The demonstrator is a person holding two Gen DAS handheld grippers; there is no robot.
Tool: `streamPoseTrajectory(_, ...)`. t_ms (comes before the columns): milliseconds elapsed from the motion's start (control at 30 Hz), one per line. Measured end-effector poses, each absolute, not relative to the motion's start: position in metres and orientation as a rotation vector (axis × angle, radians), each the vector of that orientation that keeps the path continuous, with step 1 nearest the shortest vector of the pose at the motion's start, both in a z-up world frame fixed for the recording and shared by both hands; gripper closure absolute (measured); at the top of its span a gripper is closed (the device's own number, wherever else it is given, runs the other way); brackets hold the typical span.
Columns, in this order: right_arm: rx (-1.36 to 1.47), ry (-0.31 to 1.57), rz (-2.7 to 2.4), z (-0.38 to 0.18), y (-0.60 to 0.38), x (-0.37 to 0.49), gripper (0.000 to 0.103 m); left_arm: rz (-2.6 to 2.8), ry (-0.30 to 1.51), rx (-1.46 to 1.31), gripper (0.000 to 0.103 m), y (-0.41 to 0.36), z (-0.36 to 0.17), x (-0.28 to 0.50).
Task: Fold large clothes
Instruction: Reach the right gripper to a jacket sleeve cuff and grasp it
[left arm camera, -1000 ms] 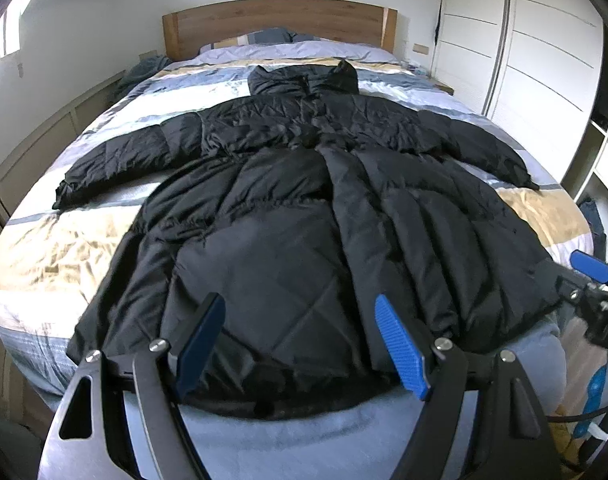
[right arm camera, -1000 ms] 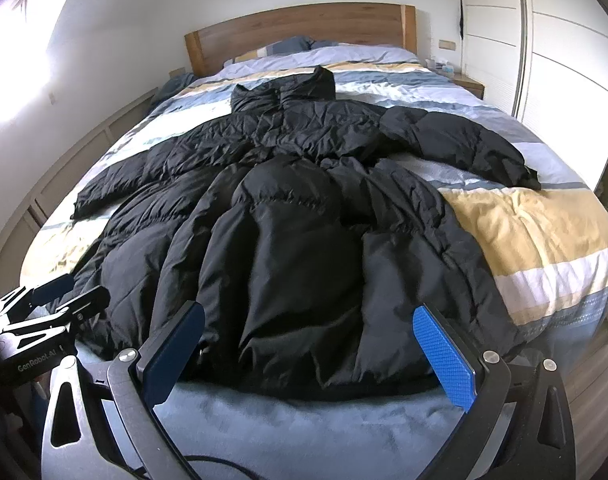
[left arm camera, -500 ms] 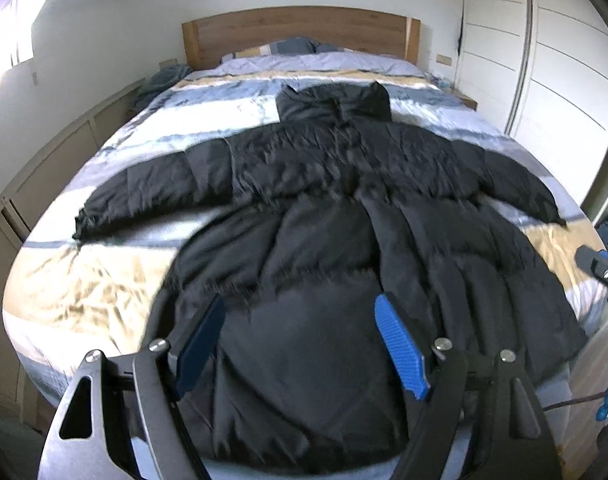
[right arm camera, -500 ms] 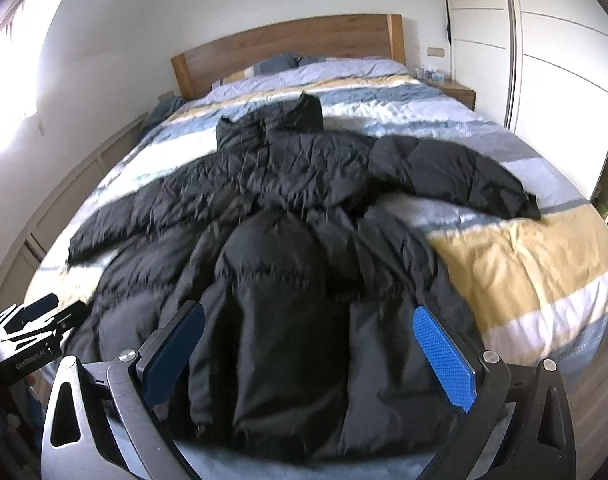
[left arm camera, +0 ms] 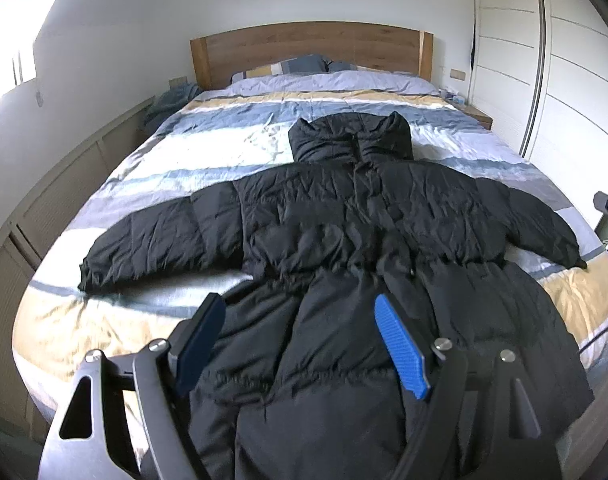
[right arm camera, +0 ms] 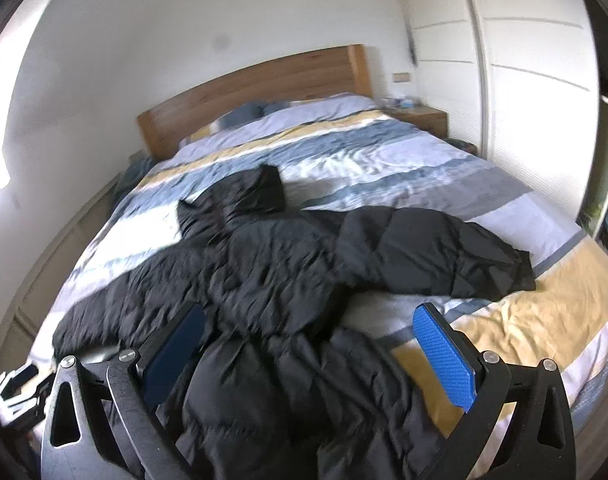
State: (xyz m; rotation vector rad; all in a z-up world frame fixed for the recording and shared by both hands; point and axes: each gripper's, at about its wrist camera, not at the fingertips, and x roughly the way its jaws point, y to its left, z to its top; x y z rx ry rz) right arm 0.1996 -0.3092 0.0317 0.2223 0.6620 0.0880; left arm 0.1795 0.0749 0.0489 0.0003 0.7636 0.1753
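- Tongs first: my left gripper (left arm camera: pixel 300 340) and right gripper (right arm camera: pixel 308 348) both stand with jaws spread wide, empty, poised above the lower half of the coat.
- Since half a second ago both have pushed forward over the hem; the coat's waist now sits between the fingers, where before I saw its lower skirt.
- One black puffer coat (left arm camera: pixel 344 248) lies flat on the bed (left arm camera: pixel 224 148), collar toward the headboard (left arm camera: pixel 304 48).
- Two sleeves, spread to either side.
- One wardrobe (left arm camera: pixel 552 60) at the right.
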Motion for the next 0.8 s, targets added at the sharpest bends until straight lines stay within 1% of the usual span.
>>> streamPoseTrajectory(133,0.272,0.679,0.023,0.019,-0.331,0.225,0.001,0.176,0.773,0.023,0.027,0.076,0.047,0.2)
streamPoseTrajectory(233,0.336,0.718,-0.026,-0.002,-0.352,0.242,0.001,0.178,0.796,0.031,0.027,0.08,0.039,0.217)
streamPoseTrajectory(600,0.595,0.874,-0.251,-0.11,-0.456,0.275,0.001,0.16,0.937,-0.099,0.027,0.127,-0.005,0.265)
streamPoseTrajectory(800,0.848,0.847,-0.237,-0.155,-0.507,0.282,0.001,0.204,0.979,-0.148,0.027,0.143,-0.022,0.27)
